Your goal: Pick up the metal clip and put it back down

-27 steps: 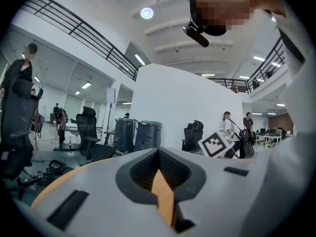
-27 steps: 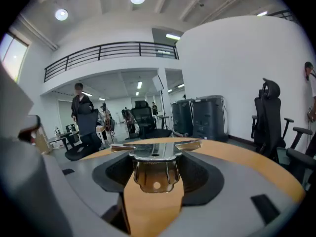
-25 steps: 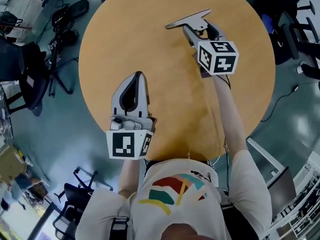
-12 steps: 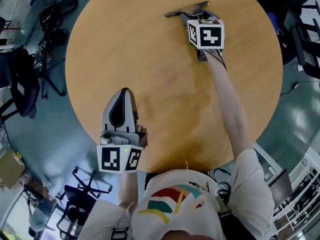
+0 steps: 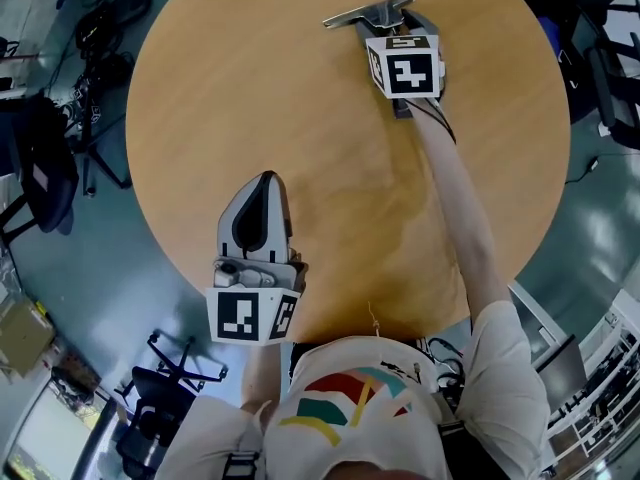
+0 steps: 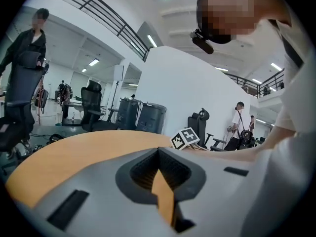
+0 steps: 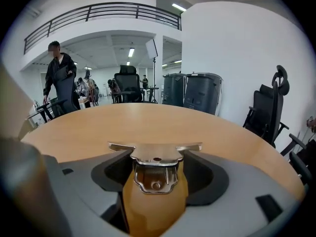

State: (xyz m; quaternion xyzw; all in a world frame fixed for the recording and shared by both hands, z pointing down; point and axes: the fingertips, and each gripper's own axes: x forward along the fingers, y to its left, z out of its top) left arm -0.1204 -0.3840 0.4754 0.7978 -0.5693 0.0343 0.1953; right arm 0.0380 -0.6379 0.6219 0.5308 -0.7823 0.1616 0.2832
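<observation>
The metal clip [image 5: 368, 11] is a shiny spring clamp with a wide flat bar, out on the far part of the round wooden table [image 5: 250, 88]. My right gripper [image 5: 385, 15] is shut on it, arm stretched out. In the right gripper view the clip [image 7: 154, 169] sits between the two grey jaws, its bar lying across their tips, with the table [image 7: 148, 120] beyond. I cannot tell whether the clip touches the wood. My left gripper [image 5: 266, 180] hovers shut and empty near the table's near-left edge; in its own view the left gripper [image 6: 159, 154] shows only a thin sliver of table between the jaws.
Office chairs [image 5: 45, 168] and a chair base [image 5: 170, 368] stand on the floor to the left of the table. Two dark bins [image 7: 197, 95], another chair [image 7: 269, 112] and a standing person [image 7: 59, 78] lie beyond the far edge.
My right gripper has carried the clip farther from me, toward the table's far side. The left gripper stays shut at about the same spot.
</observation>
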